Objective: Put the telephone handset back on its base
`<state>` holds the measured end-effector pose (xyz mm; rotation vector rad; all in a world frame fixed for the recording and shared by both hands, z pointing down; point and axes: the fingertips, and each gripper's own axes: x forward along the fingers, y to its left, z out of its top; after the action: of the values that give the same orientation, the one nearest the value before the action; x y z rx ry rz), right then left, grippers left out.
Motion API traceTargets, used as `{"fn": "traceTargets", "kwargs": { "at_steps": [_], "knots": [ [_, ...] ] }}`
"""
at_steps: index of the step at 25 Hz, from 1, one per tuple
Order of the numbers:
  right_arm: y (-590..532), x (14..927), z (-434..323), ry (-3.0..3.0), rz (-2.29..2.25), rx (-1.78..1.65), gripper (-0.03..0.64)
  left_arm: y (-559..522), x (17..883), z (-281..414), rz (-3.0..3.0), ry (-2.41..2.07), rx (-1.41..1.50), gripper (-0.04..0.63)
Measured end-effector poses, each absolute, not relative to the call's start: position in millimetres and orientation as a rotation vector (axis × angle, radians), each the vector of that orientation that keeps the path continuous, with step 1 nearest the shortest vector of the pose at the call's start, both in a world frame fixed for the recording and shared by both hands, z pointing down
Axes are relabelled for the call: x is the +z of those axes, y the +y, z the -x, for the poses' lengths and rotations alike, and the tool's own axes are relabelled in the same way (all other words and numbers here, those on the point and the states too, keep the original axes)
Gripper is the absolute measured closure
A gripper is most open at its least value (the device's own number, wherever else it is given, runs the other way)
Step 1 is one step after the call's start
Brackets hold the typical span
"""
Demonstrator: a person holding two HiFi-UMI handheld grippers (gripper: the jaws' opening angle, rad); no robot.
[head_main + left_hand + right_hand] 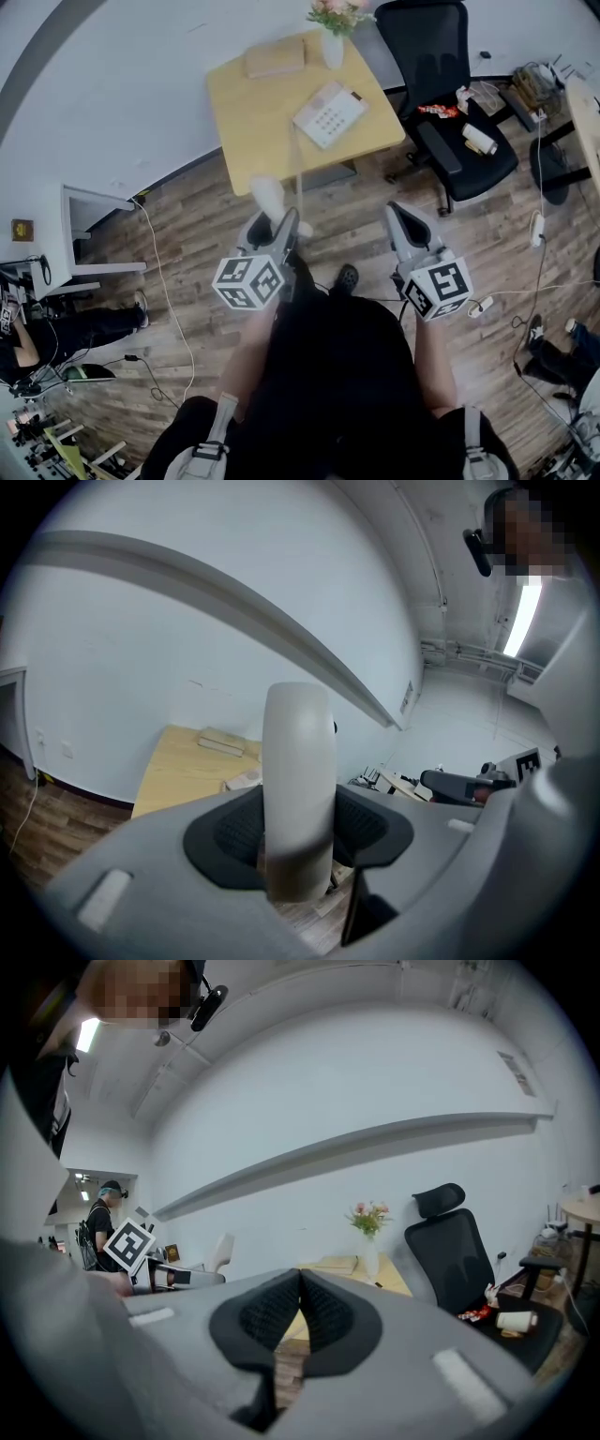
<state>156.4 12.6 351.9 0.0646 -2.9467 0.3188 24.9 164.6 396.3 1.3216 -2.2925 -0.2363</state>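
Observation:
The white telephone handset (268,196) stands upright between the jaws of my left gripper (275,223), which is shut on it over the wooden floor in front of the table. In the left gripper view the handset (298,780) fills the middle, clamped between the black pads. A thin cord runs from it up to the white telephone base (330,113) with its keypad, on the light wooden table (253,122). My right gripper (400,214) is level with the left one, further right, shut with nothing in it (300,1309).
On the table lie a flat tan box (275,58) and a white vase of pink flowers (333,37). A black office chair (441,84) holding small items stands right of the table. Cables and a power strip (481,307) lie on the floor at right.

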Motion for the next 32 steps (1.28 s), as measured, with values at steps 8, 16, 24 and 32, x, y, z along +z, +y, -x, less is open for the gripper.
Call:
{"fn": "traceTargets", "kwargs": {
  "at_steps": [8,16,24,32],
  "knots": [
    [6.7,358.6,-146.7,-2.933,-0.131,0.337,0.614,165.5,405.7,3.2,-1.307,-2.296,-0.188,0.374],
    [-8.1,354.5,-110.1,-2.929,-0.193,0.336,0.614,146.3,404.1,41.6,-1.368,-2.263,-0.154,0.374],
    [-22.3,351.9,-54.9,-2.912,-0.238,0.328,0.614,121.8,407.9,102.8,-1.404,-2.221,-0.134,0.374],
    [-46.3,350.6,-7.8,-2.892,-0.327,0.315,0.614,89.2,414.0,161.1,-1.455,-2.177,-0.106,0.374]
  ]
}}
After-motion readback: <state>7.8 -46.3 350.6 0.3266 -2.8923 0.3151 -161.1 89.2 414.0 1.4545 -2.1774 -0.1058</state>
